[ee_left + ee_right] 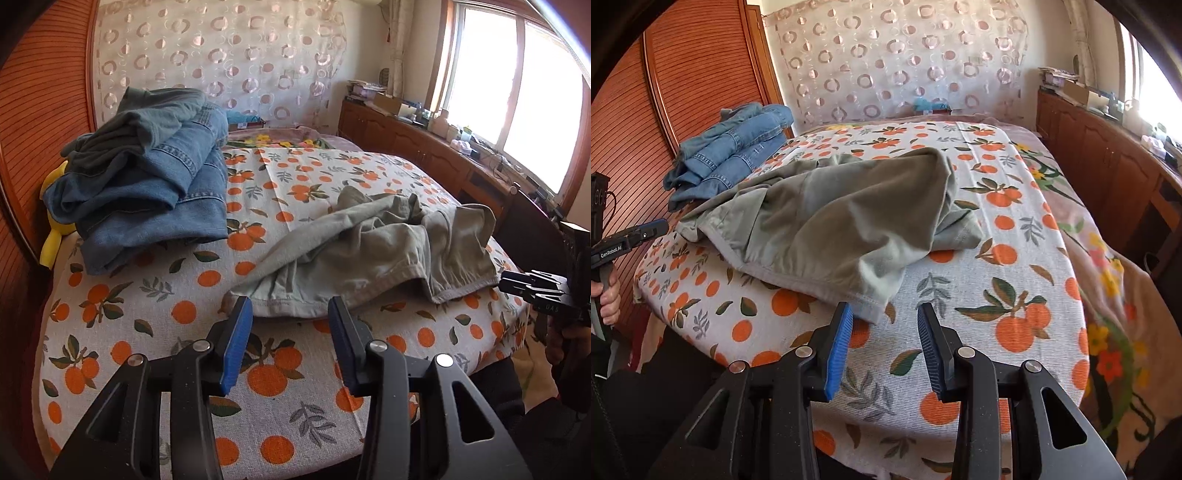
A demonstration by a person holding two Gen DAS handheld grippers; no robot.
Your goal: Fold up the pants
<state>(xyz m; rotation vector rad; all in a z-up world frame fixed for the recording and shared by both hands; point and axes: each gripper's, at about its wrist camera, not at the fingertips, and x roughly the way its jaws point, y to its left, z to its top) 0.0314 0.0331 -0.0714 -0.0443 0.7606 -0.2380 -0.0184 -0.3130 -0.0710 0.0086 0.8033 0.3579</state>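
Two wrist views. Left wrist: left gripper [290, 314] parted, nothing between the pads; grey-green pants [373, 251] lie crumpled on the orange-print bedspread [177, 354] just ahead, hem at the fingertips. Folded jeans [147, 184] further ahead-left. Right wrist: right gripper [884, 319] also parted and empty; pants' corner [846, 229] just ahead, touching the left finger [839, 343].
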